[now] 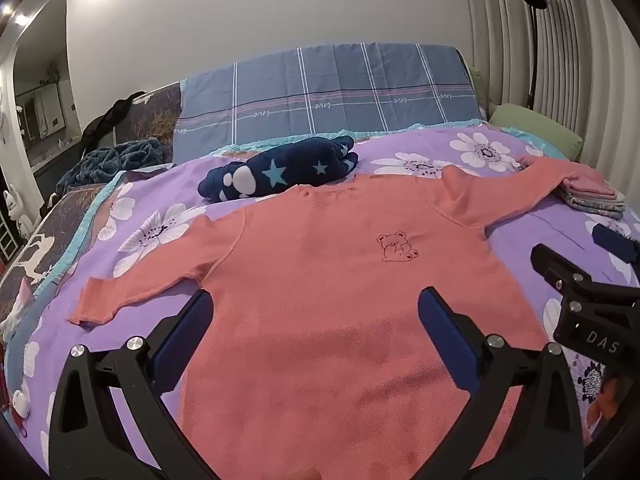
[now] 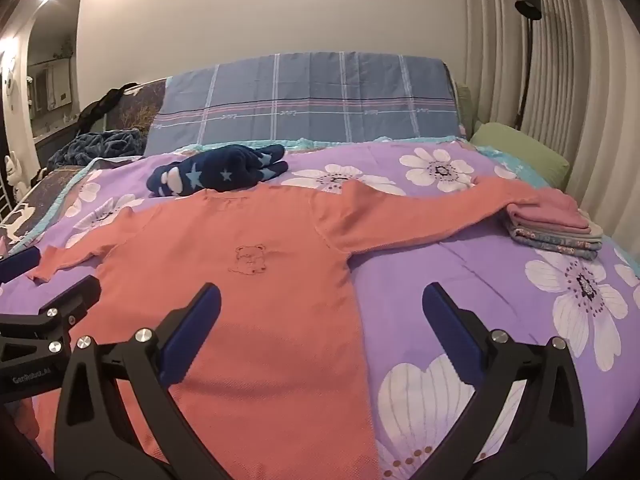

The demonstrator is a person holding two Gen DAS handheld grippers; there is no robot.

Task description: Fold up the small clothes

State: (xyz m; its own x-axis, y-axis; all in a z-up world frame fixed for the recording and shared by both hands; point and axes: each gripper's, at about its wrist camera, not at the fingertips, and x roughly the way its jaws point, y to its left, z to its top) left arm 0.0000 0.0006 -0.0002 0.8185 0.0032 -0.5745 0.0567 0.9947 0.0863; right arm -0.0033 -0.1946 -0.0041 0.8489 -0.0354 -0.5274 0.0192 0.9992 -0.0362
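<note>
Matt, waffle-textured cloth shirt [image 1: 320,300]

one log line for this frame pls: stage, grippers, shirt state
stage: pre-fold | left gripper: open, empty | right gripper: open, empty | coral shirt: flat, sleeves spread | folded stack: under one cuff

Shirt hem: the pink shirt [image 1: 320,320] runs off the bottom edge in both views.
Right sleeve cuff: hidden among the folded stack [image 2: 554,222], right of frame.
Pillow lettering: print on the blue pillow [image 1: 328,96] too small to read in the right wrist view.
Left tool [image 1: 316,332]: rear cut off at the frame's bottom.
</note>
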